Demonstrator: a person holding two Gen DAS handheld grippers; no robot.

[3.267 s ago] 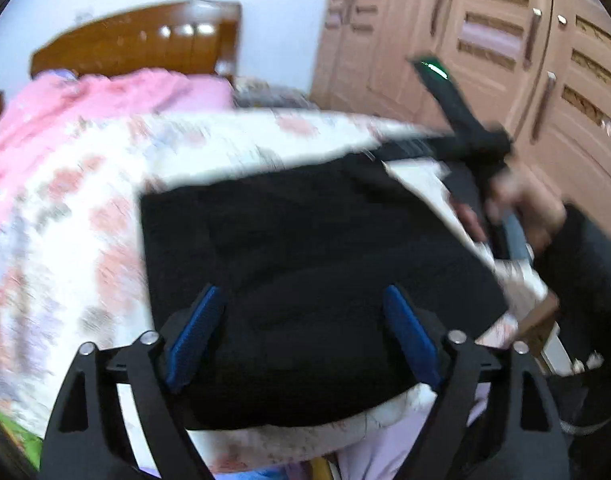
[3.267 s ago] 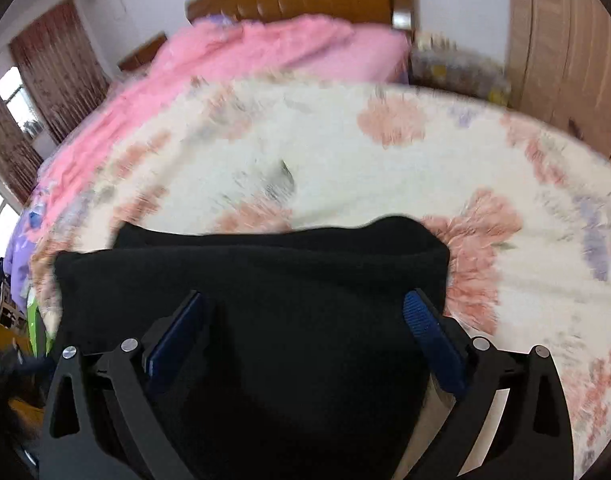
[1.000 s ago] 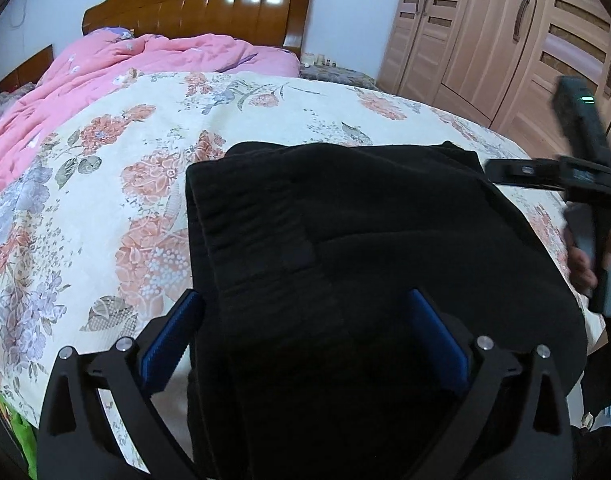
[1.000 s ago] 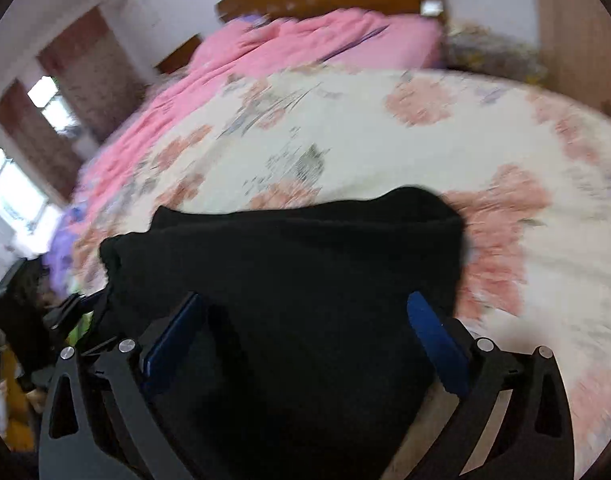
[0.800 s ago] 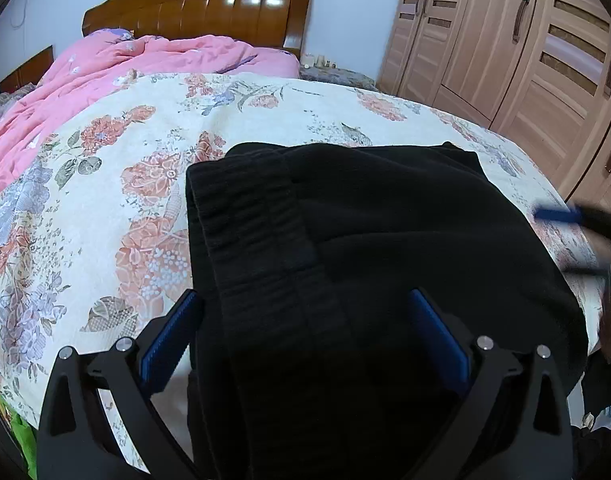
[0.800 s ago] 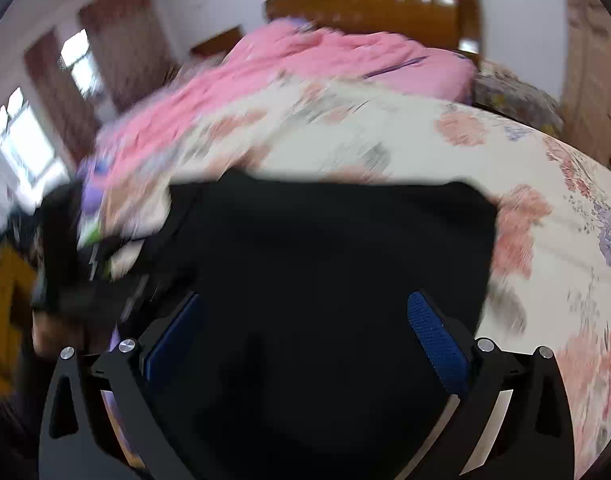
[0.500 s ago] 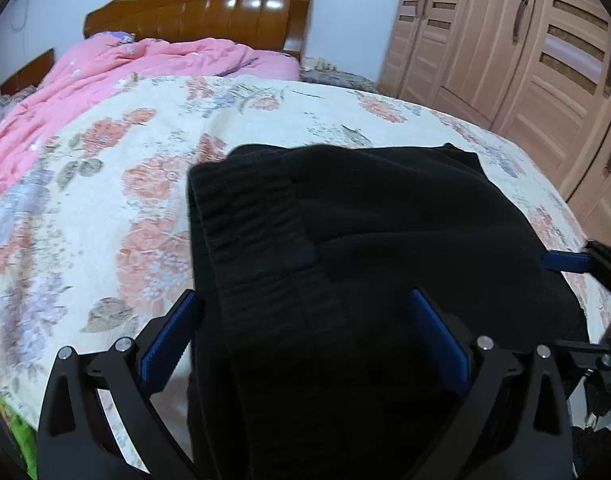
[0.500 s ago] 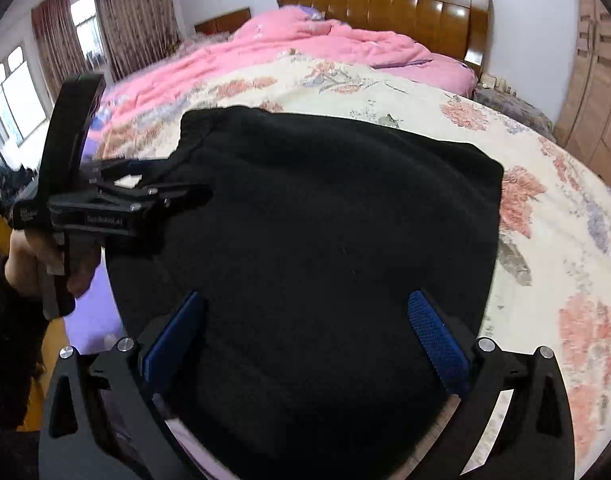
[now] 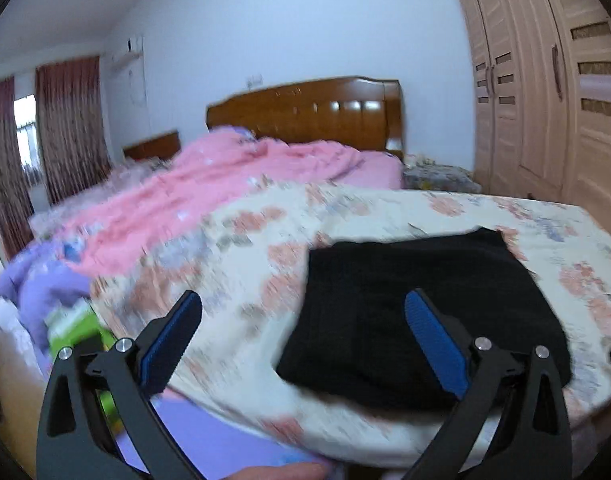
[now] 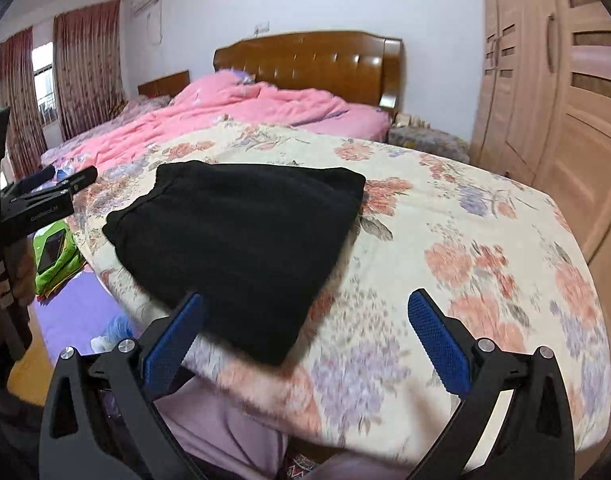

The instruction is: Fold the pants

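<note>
The black pants lie folded into a compact rectangle on the floral bedspread, near the bed's front edge. They also show in the right wrist view. My left gripper is open and empty, raised off the bed to the left of the pants. My right gripper is open and empty, held back above the bed's front edge just right of the pants. The left gripper also shows at the far left of the right wrist view.
A pink quilt covers the far half of the bed below a wooden headboard. Wardrobe doors stand on the right. A green item and purple sheet lie by the bed's left side. Curtains hang at the left.
Both grippers have pulled back and up from the folded pants, staying open. The left view has swung left; the right view now shows the whole folded pile.
</note>
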